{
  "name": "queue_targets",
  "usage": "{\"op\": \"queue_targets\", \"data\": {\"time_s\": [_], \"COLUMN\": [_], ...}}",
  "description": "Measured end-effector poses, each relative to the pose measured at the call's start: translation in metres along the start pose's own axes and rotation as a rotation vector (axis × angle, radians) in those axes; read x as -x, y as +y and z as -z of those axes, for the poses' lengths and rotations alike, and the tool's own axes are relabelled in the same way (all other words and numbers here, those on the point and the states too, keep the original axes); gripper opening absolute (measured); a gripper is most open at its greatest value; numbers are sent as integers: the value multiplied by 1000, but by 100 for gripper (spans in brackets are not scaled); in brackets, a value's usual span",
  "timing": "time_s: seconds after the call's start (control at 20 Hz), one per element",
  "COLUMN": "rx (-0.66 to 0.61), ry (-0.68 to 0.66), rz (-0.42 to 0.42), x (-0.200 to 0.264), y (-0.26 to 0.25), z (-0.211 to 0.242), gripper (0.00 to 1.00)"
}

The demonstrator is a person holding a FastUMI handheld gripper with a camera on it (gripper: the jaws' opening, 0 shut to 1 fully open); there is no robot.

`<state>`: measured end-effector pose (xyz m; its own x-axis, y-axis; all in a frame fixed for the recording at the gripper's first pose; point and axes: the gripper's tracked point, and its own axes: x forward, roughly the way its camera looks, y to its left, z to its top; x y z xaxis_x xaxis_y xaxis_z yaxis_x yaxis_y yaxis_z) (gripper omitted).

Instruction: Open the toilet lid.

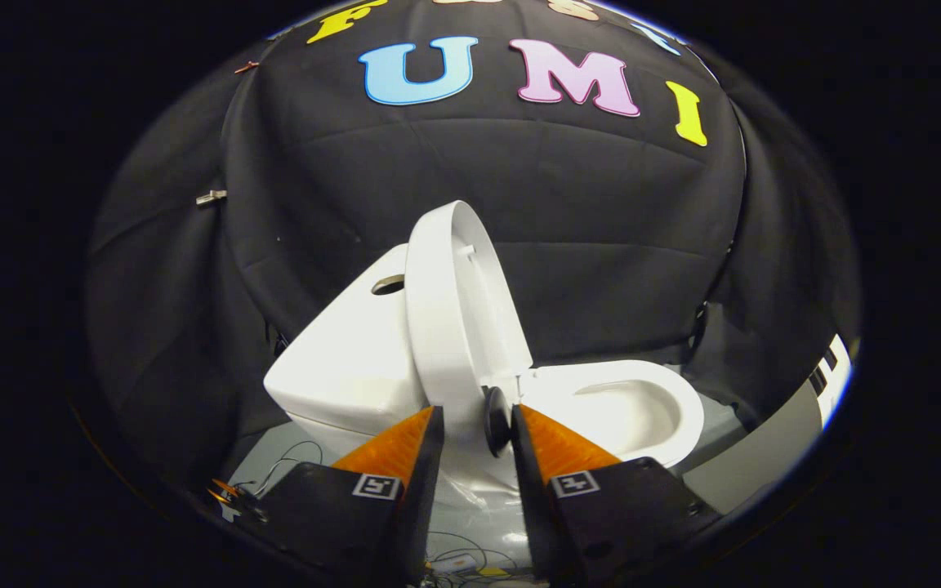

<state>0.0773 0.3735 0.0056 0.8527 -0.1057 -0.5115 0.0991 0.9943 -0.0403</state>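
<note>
1. To the left beyond your fingers, the white toilet tank [348, 359] sits against the black cloth wall [601, 245]; a round button recess [389, 284] shows on its top.
2. A metal clip [211, 197] pins the cloth far left of the tank, and thin cables [291, 457] lie on the grey floor [266, 465] below the tank, just beside your left finger.
3. Your gripper [477, 425] has its fingers parted, with nothing pressed between them.
4. The toilet lid [454, 318] stands raised, nearly upright, leaning back against the tank. Its lower edge comes down just ahead of the gap between your fingertips.
5. A dark round knob [497, 420] on the toilet's side sits in that gap, close to your right finger; you cannot tell whether it touches.
6. To the right, the seat and open bowl [626, 408] lie exposed beyond your right finger.
7. Farther right, bare floor runs out to a pale panel [764, 457] near the booth's edge.
</note>
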Motion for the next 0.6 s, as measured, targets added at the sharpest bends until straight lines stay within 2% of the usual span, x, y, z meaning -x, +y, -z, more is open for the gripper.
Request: {"op": "queue_targets", "data": {"time_s": [0.05,0.2,0.6], "rx": [-8,-5,-9], "ry": [10,3,-64], "rz": [-24,-27,-130], "x": [-1,3,37], "y": [3,-1,0], "z": [0,-2,-34], "gripper": [59,99,99]}}
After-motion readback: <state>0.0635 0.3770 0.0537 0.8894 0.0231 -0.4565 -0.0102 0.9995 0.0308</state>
